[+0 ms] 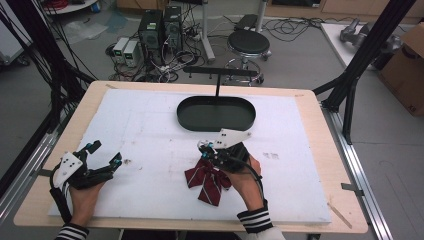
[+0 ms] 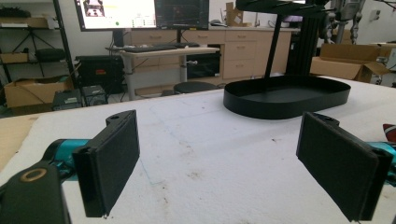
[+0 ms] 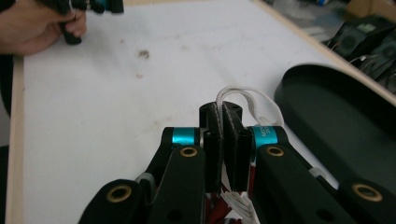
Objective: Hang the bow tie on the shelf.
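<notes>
A dark red striped bow tie (image 1: 207, 182) lies on the white foam board (image 1: 150, 130) near the front middle. My right gripper (image 1: 203, 148) sits at the tie's upper edge, shut on its white strap (image 3: 243, 95), which loops out past the closed pads (image 3: 223, 126). Red fabric (image 3: 214, 209) shows beneath the jaws. At the board's front left, my left gripper (image 1: 105, 153) is held open with nothing between its pads (image 2: 112, 163). It faces the black oval tray (image 2: 285, 95).
The black oval tray (image 1: 215, 112) stands at the board's back middle, with a T-shaped black stand (image 1: 220, 72) rising from it. The wooden table edge (image 1: 320, 130) frames the board. A stool (image 1: 248, 42), computers and cables are on the floor beyond.
</notes>
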The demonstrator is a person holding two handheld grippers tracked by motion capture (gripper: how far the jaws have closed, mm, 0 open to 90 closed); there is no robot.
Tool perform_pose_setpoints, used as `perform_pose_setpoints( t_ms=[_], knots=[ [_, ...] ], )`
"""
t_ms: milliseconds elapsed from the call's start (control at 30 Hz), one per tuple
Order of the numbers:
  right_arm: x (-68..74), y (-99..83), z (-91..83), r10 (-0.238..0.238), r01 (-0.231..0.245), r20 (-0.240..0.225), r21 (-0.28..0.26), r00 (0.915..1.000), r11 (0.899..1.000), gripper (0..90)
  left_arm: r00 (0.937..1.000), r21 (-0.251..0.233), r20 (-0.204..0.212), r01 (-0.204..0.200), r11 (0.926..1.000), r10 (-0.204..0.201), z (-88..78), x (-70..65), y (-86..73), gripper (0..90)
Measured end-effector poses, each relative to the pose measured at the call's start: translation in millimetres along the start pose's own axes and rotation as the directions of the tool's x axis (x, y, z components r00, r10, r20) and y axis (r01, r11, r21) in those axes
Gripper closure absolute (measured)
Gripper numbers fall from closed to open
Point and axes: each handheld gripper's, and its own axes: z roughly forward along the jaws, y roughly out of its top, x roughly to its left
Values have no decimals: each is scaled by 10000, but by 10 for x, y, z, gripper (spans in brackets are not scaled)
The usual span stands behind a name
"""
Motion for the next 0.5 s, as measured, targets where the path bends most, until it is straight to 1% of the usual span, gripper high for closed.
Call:
perform_pose_setpoints(
  t_ms=[233, 267, 400, 433, 500],
  knots=[
    [-43, 124, -79, -115, 119, 114, -409, 9999, 9991, 869, 10000, -28, -3, 9, 10000, -9, 0, 2, 0, 138],
    [-58, 157, -101, -88, 99, 222, -482, 9997, 9988, 869, 10000, -44, -7, 31, 10000, -31, 2, 1, 0, 137],
    [-94, 221, -151, 15, 15, 385, -790, 9993, 9969, 869, 10000, -48, -9, 36, 10000, -36, 2, 1, -1, 138],
    [-94, 221, -151, 15, 15, 385, -790, 9993, 9969, 869, 10000, -46, -10, 34, 10000, -34, 2, 1, -1, 138],
    [-122, 256, -174, 108, -63, 436, -1001, 9990, 9950, 869, 10000, -51, -8, 32, 10000, -32, 1, 1, -1, 138]
  ],
)
